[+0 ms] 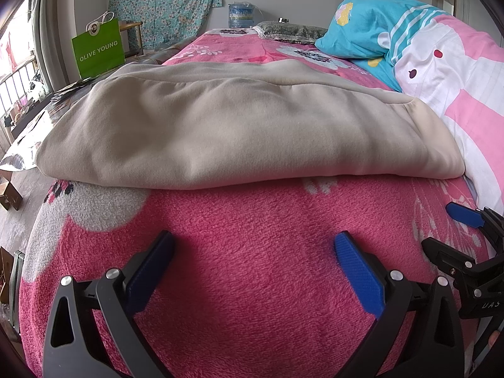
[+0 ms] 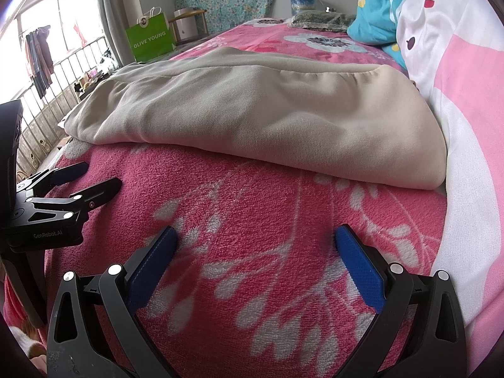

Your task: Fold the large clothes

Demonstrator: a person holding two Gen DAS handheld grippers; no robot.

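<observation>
Beige garment lies folded flat on the pink blanket covering the bed, its right edge touching the pink-and-white quilt. Left gripper and right gripper sit side by side near the garment's front edge, apart from it. Fingers of both spread wide, holding nothing.

Daylight from window at left, panes blown out white. Soft, even light; faint shadows under beige garment fold on pink fleece blanket. Strong fisheye bending, dark vignette at corners. Focus sharp centrally, softer toward edges.
</observation>
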